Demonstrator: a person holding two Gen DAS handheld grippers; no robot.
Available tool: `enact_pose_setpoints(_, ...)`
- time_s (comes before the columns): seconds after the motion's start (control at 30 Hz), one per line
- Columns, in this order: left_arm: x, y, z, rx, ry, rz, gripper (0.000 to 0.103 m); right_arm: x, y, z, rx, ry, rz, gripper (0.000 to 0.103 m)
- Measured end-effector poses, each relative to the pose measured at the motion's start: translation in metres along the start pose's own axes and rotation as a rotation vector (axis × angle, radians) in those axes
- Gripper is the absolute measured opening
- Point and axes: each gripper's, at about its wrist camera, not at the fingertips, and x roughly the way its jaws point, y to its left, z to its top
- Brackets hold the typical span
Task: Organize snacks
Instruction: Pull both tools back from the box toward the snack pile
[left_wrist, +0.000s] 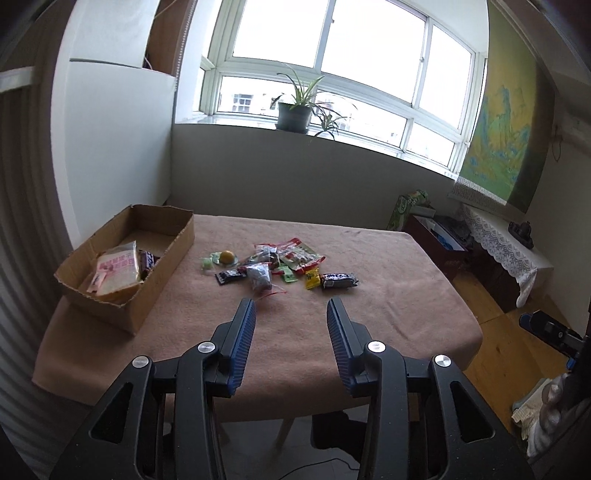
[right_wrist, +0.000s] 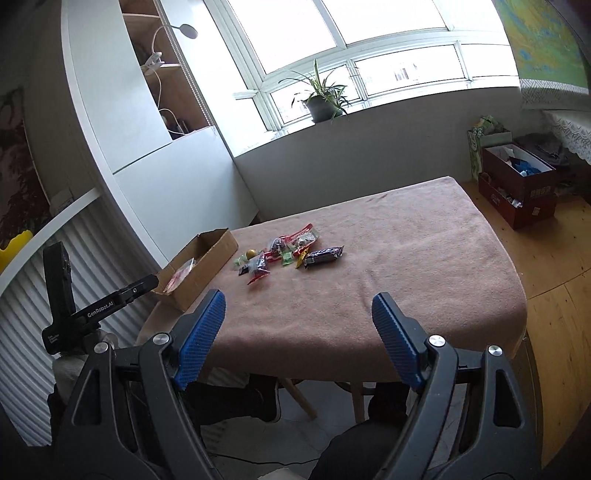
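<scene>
Snack packets (left_wrist: 280, 266) — light, crinkly, slippery; likely best pinched at a sealed edge. Left gripper (left_wrist: 291, 314) and right gripper (right_wrist: 299, 306) — jaws apart, empty.

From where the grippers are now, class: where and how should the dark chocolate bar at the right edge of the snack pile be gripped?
Grip the dark chocolate bar across its narrow width at mid-length, coming from above. It lies flat on the table cloth, long and slim, its right end clear of the pile, so the right gripper, empty and open, probably has the clearer approach.

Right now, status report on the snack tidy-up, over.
Left gripper open, empty. Right gripper open, empty. Snack pile loose on cloth beside cardboard box. Nothing blocking.
</scene>
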Motion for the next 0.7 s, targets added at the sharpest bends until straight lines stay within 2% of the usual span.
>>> enact_pose_setpoints(0.17, -0.006, 0.037, -0.011, -0.063, 0.008, -0.005, 0.042, 0.019, 0.034, 0.003, -0.057, 0.041, 0.014, 0.084)
enact_pose_setpoints(0.33, 0.021, 0.049, -0.012, -0.056, 0.066, -0.016, 0.043, 0.057, 0.043, 0.011, -0.116, 0.106, -0.017, 0.084)
enact_pose_setpoints(0.53, 0.08, 0.043, 0.001, -0.019, 0.156, -0.019, 0.044, 0.136, 0.019, 0.038, -0.125, 0.231, -0.018, 0.084)
enact_pose_setpoints(0.6, 0.102, 0.041, 0.009, -0.011, 0.187, -0.019, 0.047, 0.165, 0.007, 0.049, -0.127, 0.27, -0.017, 0.084)
enact_pose_setpoints(0.67, 0.124, 0.04, 0.016, 0.004, 0.216, -0.012, 0.057, 0.193, -0.008, 0.058, -0.11, 0.313, -0.001, 0.084)
enact_pose_setpoints(0.7, 0.135, 0.038, 0.019, 0.009, 0.231, -0.007, 0.058, 0.208, -0.016, 0.062, -0.092, 0.336, 0.006, 0.084)
